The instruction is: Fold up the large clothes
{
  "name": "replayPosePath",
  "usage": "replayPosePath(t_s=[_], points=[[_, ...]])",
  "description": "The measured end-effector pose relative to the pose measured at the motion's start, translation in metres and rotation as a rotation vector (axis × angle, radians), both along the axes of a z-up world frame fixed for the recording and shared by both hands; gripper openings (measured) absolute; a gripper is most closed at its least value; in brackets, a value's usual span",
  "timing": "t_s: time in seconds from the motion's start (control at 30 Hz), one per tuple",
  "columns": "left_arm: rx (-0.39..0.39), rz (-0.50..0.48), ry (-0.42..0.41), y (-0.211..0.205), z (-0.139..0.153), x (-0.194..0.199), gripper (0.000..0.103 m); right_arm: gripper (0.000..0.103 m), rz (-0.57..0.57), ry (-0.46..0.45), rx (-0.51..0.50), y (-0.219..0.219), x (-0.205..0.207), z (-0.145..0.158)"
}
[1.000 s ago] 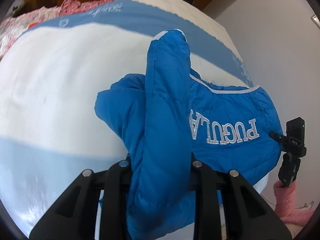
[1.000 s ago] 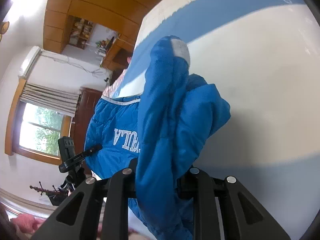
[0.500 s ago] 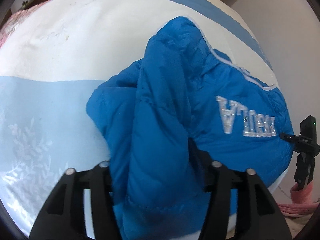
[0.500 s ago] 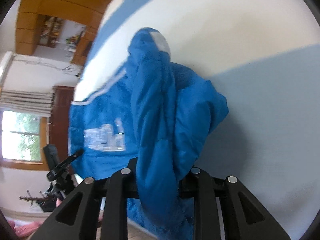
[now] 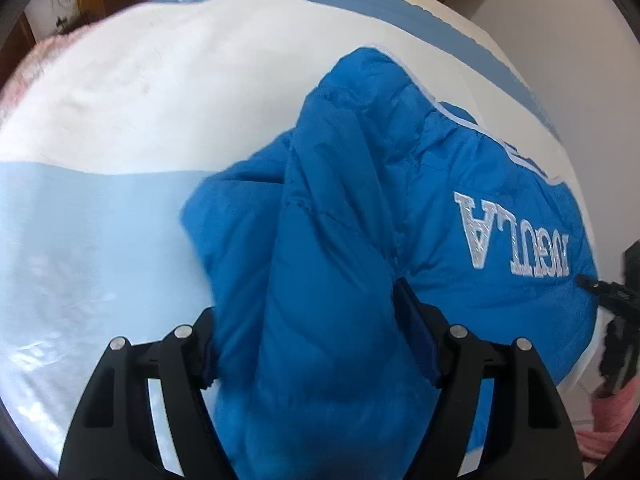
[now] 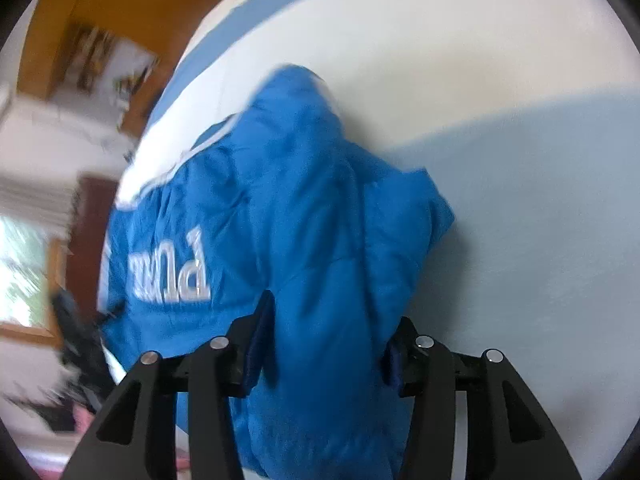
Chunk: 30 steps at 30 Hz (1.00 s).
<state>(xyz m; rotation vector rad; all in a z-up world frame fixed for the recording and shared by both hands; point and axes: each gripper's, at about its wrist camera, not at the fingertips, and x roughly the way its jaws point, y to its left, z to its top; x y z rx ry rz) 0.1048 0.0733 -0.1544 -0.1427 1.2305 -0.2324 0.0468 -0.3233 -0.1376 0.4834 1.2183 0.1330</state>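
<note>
A blue padded jacket (image 5: pixel 460 216) with silver lettering lies on a white and pale blue bed (image 5: pixel 120 120). In the left wrist view a sleeve (image 5: pixel 332 280) runs up between my left gripper's (image 5: pixel 316 344) jaws, which have spread apart with the fabric lying loose between them. In the right wrist view the jacket (image 6: pixel 192 220) fills the left and the other sleeve (image 6: pixel 328 280) bulges between my right gripper's (image 6: pixel 328 348) jaws, which also stand apart. Both sleeves lie across the jacket's body.
A black camera tripod (image 5: pixel 616 320) stands off the bed's edge beside the jacket; it is blurred in the right wrist view (image 6: pixel 76 332). Wooden cabinets (image 6: pixel 100 40) and a window (image 6: pixel 20 268) lie beyond. Pink fabric (image 5: pixel 608 428) is on the floor.
Both grippers have lowered toward the bed and their jaws have widened from a tight pinch. The raised sleeves have dropped onto the jacket's body.
</note>
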Motion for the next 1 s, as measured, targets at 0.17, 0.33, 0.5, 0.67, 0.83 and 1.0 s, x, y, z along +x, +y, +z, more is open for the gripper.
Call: replayPosePath(t_s=[0.17, 0.33, 0.5, 0.67, 0.83, 1.0], points=[[0.089, 0.027, -0.058, 0.016, 0.038, -0.026, 0.073, 0.045, 0.019, -0.083, -0.231, 0.021, -0.031, 0.047], [0.152, 0.048, -0.134, 0.011, 0.072, -0.054, 0.073, 0.039, 0.118, -0.125, -0.333, 0.062, -0.051, 0.073], [0.138, -0.02, -0.179, -0.039, 0.09, -0.067, 0.073, 0.03, 0.146, -0.12, -0.31, 0.079, -0.056, 0.07], [0.146, -0.059, -0.158, -0.07, 0.073, -0.065, 0.073, 0.021, 0.147, -0.092, -0.302, 0.082, -0.058, 0.056], [0.136, -0.055, -0.106, -0.075, 0.048, -0.063, 0.073, 0.02, 0.125, -0.054, -0.276, 0.076, -0.055, 0.037], [0.173, -0.067, -0.083, -0.079, 0.033, -0.063, 0.073, 0.02, 0.135, -0.019, -0.276, 0.076, -0.051, 0.024]])
